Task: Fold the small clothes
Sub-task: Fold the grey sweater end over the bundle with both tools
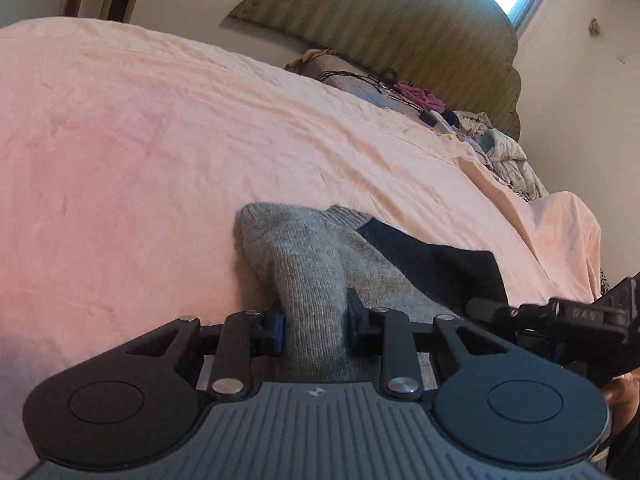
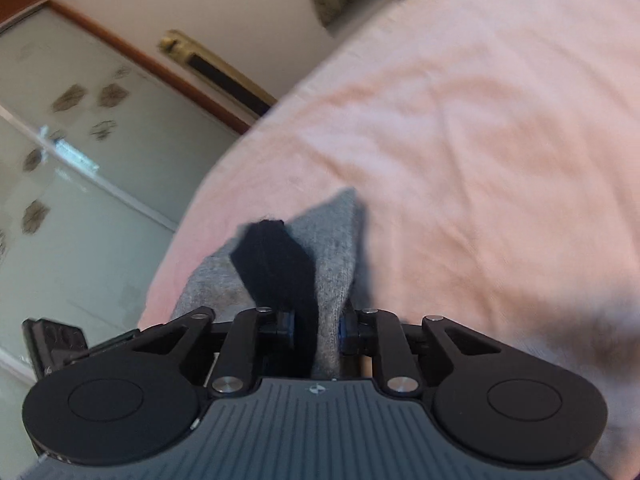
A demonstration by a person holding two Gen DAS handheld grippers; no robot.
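The workpiece is a small grey knitted sock with a dark navy heel-or-toe patch (image 1: pixel 320 256), lying on a pale pink bed sheet (image 1: pixel 140 160) near the bed's edge and partly raised from it by both tools. Starting at the left, the left gripper (image 1: pixel 316 316) is clamped on a bunched ridge of the grey knit, the fabric filling the gap between its blue-padded fingers (image 1: pixel 279 330); the rest of the sock trails forward onto the sheet, with the navy patch to the right of the grip. A jumbled heap of unfolded laundry (image 1: pixel 500 144) lies well apart, beside the padded olive headboard (image 1: pixel 400 20). In the right wrist view, the right gripper (image 2: pixel 318 326) is likewise closed on the sock (image 2: pixel 336 248), pinching grey knit together with a strip of the navy section, which stands up in a loose twist ahead of the jaws. The sock appears light, soft and limp: it will likely sag between grips, stretch under tension and hold no shape unaided. It is not fragile, and the ribbed knit should resist slipping. Probably the best holds are at opposite ends, cuff and toe, pinching both layers together so that the sock can be drawn flat before folding.
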